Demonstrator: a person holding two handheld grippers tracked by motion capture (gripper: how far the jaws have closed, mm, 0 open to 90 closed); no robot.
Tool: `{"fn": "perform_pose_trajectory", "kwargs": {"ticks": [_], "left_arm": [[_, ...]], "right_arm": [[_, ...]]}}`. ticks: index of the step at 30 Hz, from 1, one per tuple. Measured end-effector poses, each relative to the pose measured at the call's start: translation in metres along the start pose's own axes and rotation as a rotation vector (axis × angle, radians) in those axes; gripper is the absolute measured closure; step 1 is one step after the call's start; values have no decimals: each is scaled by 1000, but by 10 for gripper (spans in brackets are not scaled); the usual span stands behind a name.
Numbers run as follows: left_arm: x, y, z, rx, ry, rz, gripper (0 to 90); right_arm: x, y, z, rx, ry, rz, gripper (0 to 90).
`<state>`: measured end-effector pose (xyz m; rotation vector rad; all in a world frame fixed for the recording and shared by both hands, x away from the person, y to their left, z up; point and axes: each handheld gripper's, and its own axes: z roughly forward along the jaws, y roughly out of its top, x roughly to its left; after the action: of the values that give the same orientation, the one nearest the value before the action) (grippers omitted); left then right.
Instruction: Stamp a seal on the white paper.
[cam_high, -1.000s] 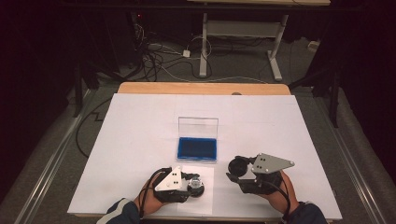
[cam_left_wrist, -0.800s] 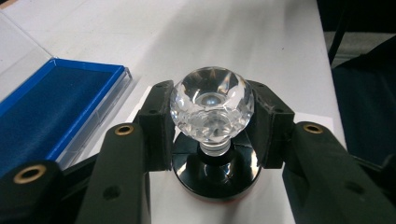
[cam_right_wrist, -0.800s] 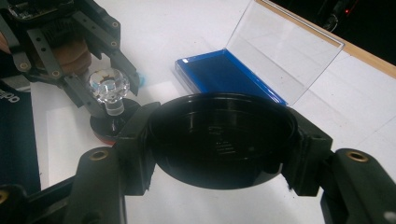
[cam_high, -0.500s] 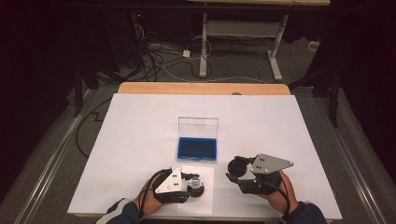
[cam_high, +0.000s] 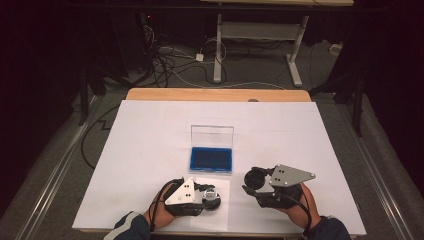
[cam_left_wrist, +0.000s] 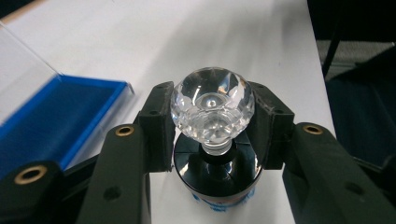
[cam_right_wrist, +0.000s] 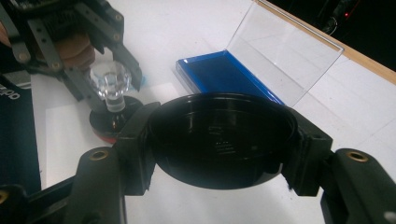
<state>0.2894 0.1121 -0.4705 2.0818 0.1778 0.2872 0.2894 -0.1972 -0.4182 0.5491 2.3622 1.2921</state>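
Observation:
A clear faceted crystal knob (cam_left_wrist: 212, 112) stands on a round black base (cam_left_wrist: 215, 179); my left gripper (cam_left_wrist: 212, 122) is shut on the knob's sides. In the high view this left gripper (cam_high: 210, 194) sits near the table's front edge. My right gripper (cam_right_wrist: 222, 140) is shut on a round black lid (cam_right_wrist: 219, 135), held open side toward the camera, just right of the knob (cam_right_wrist: 110, 81). From above, the right gripper (cam_high: 254, 182) and lid (cam_high: 254, 178) hover right of centre. An open blue-lined case (cam_high: 211, 159) with a clear upright lid (cam_high: 212, 135) lies just beyond both grippers.
A white sheet (cam_high: 150, 145) covers the wooden table (cam_high: 215, 94). A smaller white paper (cam_high: 222, 212) lies under the black base. Beyond the table are floor cables (cam_high: 170, 60) and a white desk frame (cam_high: 260, 35). Dark curtains flank both sides.

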Motion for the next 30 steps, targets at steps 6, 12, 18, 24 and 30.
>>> {"fn": "perform_pose_trajectory", "kwargs": {"ticks": [6,12,18,24,30], "left_arm": [[2,9,-8,-23,34,14,544],[1,13,-12,-26,46,28,544],[2,14,-14,-30,49,30,543],[0,10,-10,-11,27,22,543],[-3,4,-2,22,1,32,543]], "right_arm": [[0,0,-1,-5,-5,3,383],[0,0,0,-1,-6,3,383],[-1,0,0,-5,-4,8,383],[-1,0,0,-2,-5,8,383],[-1,0,0,-2,-3,7,383]]}}
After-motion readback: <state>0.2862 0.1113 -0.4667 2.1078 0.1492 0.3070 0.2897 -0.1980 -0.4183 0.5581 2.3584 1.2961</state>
